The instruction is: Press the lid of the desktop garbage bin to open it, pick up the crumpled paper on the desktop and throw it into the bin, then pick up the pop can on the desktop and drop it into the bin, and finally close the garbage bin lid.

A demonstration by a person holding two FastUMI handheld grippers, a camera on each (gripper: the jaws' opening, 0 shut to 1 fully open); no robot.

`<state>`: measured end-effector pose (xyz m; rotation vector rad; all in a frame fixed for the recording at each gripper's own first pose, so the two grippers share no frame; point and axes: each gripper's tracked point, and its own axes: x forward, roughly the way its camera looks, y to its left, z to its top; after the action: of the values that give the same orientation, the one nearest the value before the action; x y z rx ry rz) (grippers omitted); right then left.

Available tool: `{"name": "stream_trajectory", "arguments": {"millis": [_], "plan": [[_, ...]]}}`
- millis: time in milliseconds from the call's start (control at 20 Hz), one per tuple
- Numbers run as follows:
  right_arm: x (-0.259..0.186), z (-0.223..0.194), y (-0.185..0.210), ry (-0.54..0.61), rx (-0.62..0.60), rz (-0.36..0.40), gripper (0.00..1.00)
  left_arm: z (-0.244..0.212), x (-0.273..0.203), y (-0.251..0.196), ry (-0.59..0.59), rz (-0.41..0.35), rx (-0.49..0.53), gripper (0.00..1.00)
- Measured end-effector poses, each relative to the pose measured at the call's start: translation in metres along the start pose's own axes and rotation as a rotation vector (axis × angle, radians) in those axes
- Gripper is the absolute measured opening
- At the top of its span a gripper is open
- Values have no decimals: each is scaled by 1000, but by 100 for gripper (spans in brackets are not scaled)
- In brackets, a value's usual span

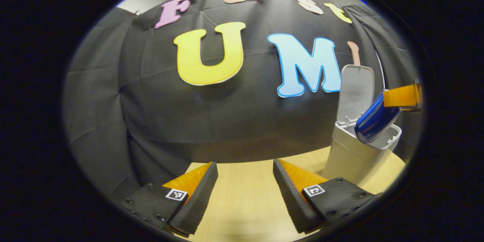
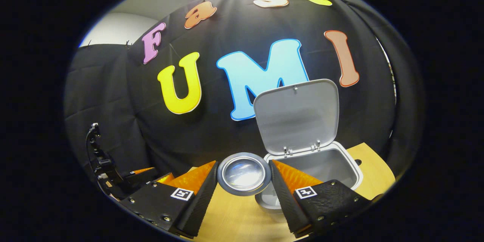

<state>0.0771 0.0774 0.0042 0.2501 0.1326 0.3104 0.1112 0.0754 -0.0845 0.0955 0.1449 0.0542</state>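
Pop can [image 2: 244,174] in right tool [image 2: 244,196] above open bin [image 2: 353,174]

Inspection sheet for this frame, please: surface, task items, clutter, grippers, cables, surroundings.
Surface: light wooden desktop, bare where visible.
Garbage bin: on the desktop, lid open and upright.
Pop can: held between the jaws of the right gripper, beside the bin's opening; tilted over the rim in the left gripper view.
Crumpled paper: nothing seen.
Clutter: nothing seen.
Left gripper: jaws apart, holding nothing.
Cables: nothing seen.
Surroundings: black cloth wall.
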Motion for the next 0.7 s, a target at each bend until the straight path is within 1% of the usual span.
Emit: {"name": "stream_trajectory", "arguments": {"millis": [150, 200, 350, 400, 700], "plan": [[3, 12, -13, -32, -20, -33, 82, -1, -1, 1, 2, 1, -3, 95], [3, 15, -17, -41, -26, -44, 83, -2, -1, 1, 2, 2, -3, 100], [7, 19, -29, -54, -39, -78, 83, -1, -2, 3, 3, 4, -2, 100], [9, 18, -35, -54, -47, -92, 83, -1, -3, 4, 3, 6, 0, 96], [28, -1, -62, 1, -99, -153, 82, -2, -4, 10, 6, 16, 2, 95]]}}
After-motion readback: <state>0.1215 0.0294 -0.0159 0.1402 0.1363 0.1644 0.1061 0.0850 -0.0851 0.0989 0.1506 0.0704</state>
